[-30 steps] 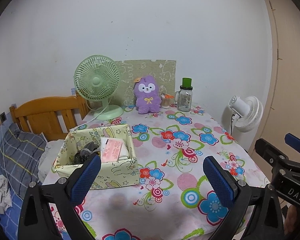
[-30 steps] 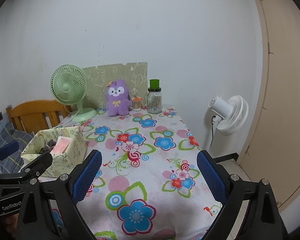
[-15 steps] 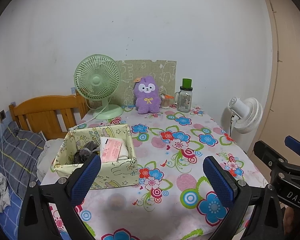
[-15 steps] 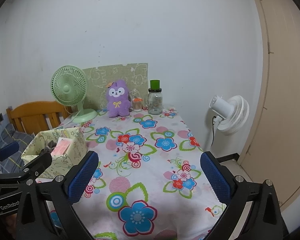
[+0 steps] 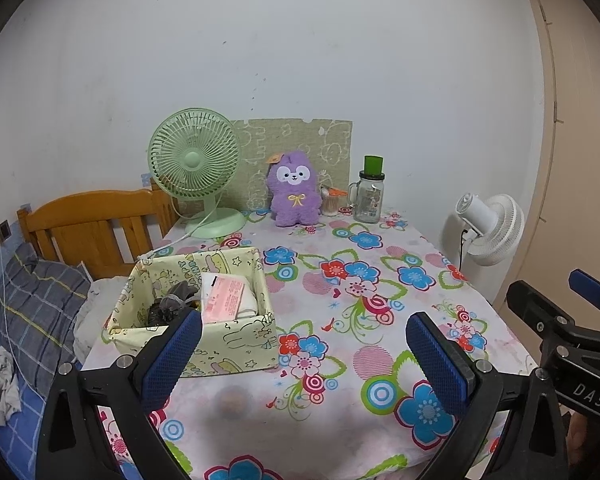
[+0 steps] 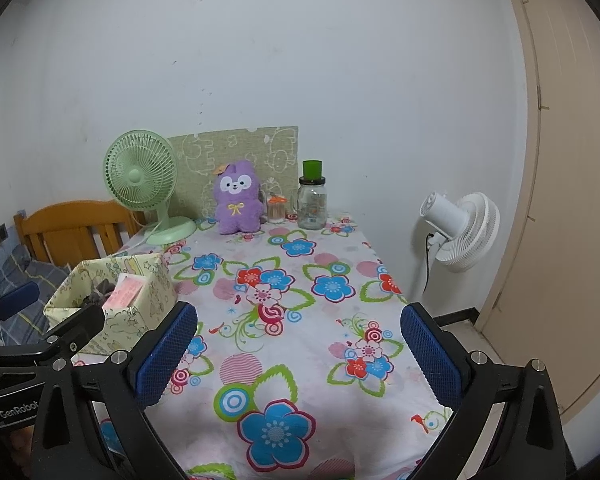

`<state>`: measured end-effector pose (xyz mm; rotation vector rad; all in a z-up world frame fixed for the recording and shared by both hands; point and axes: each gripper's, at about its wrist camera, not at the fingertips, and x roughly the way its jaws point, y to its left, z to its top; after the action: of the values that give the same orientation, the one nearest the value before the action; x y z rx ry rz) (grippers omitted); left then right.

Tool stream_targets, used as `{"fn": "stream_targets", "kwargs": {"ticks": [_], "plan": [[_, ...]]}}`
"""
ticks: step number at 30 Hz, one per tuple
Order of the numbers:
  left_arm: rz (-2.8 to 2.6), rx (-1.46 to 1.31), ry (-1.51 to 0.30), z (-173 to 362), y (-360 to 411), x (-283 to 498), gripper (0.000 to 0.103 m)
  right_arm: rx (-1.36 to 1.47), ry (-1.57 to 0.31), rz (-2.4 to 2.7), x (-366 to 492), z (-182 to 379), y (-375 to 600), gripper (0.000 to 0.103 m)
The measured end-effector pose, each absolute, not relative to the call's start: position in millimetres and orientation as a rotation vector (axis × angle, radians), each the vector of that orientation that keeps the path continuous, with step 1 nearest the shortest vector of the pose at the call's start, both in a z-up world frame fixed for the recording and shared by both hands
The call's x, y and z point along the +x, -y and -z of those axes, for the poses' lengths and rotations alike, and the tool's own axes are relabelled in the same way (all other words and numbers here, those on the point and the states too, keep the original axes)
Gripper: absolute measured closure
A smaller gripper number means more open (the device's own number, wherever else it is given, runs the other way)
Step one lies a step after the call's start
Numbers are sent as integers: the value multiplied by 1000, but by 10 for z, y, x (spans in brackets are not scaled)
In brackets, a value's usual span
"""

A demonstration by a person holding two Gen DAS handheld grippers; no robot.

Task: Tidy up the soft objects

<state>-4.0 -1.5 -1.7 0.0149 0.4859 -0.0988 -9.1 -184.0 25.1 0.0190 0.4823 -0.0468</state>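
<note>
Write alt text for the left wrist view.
An open tool, holding nothing, hovers over a floral table. A fabric box of soft items sits left; a purple plush, green fan and jar line the back wall.

Pale wall (image 5: 300, 40), beige door (image 6: 572, 200), wooden headboard (image 5: 88, 228), flower-clothed table (image 6: 300, 320).

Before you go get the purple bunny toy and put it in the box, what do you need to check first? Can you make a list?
1. Left gripper open, nothing in it: ok.
2. Right gripper open, nothing in it: ok.
3. Purple plush upright at the table's far end, in plain sight: ok.
4. Glass jar and small cup close beside the plush: not ok, mind them.
5. Fabric box has room: cannot tell, a pink pack and grey cloth already inside.
</note>
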Motion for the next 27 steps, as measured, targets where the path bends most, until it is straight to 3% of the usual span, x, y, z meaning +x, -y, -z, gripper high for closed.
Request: {"fn": "stream_targets", "kwargs": {"ticks": [27], "plan": [[91, 17, -486, 5, -18, -46, 0, 16, -487, 39, -98, -238, 1837, 0]]}}
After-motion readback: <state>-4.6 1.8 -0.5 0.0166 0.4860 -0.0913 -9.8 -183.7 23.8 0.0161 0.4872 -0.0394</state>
